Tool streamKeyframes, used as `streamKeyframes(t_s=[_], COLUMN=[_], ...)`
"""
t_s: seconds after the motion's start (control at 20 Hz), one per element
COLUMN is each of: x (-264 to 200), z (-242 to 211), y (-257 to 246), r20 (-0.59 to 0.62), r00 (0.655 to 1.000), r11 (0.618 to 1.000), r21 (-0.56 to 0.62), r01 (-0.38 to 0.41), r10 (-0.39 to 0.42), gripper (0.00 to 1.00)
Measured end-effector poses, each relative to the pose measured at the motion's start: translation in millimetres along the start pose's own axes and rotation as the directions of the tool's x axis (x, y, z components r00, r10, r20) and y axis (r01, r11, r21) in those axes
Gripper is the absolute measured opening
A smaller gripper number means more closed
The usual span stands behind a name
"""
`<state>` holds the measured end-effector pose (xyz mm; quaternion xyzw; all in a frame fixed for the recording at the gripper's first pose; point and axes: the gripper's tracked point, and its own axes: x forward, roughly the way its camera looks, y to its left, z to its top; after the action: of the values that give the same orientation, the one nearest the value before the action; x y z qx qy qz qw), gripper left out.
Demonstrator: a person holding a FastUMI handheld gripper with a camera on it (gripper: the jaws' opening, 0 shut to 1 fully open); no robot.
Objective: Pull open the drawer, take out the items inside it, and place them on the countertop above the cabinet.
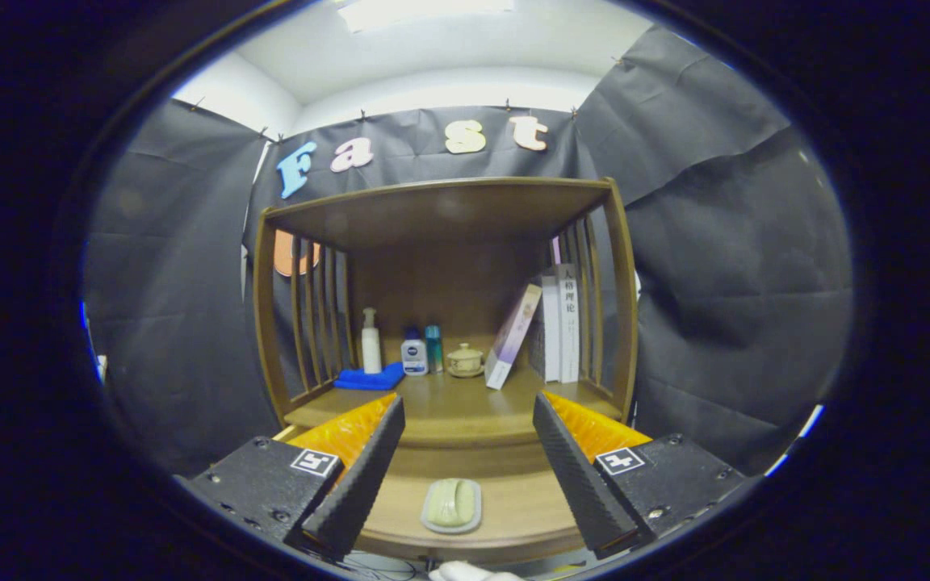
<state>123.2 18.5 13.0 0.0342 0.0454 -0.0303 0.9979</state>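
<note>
Soap in its dish (451, 505) lay on the wooden surface just ahead of the gripper (465, 428), between its two fingers, which were spread wide and held nothing. Whether that surface was the countertop or the floor of the pulled-out drawer, I could not tell from where the camera looked. Beyond it, the shelf (465, 403) inside the wooden cabinet (622, 307) carried a pump bottle (370, 339) standing on a folded blue cloth (370, 378), two small bottles (421, 351), a little lidded pot (465, 361), and several books (550, 327), one of them leaning. I saw no drawer front or handle. My guess was that the soap dish was either the item already set down or the one to be lifted next; the stage remained uncertain.
</note>
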Motion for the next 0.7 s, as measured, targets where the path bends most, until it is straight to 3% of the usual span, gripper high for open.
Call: streamKeyframes(t_s=[0.2,0.3,0.4,0.55,0.7], x=[45,59,76,87,83], z=[10,0,-24,-57,-95], y=[10,18,24,16,21], r20=[-0.130,-0.248,-0.363,-0.470,-0.609], r00=[0.991,0.968,0.931,0.883,0.793], r11=[0.999,0.998,0.997,0.993,0.995], r21=[-0.024,-0.031,-0.042,-0.116,-0.082], r01=[-0.021,-0.049,-0.062,-0.036,-0.051], r10=[0.018,0.040,0.043,-0.023,-0.009], gripper=[1.00,1.00,1.00,1.00,0.97])
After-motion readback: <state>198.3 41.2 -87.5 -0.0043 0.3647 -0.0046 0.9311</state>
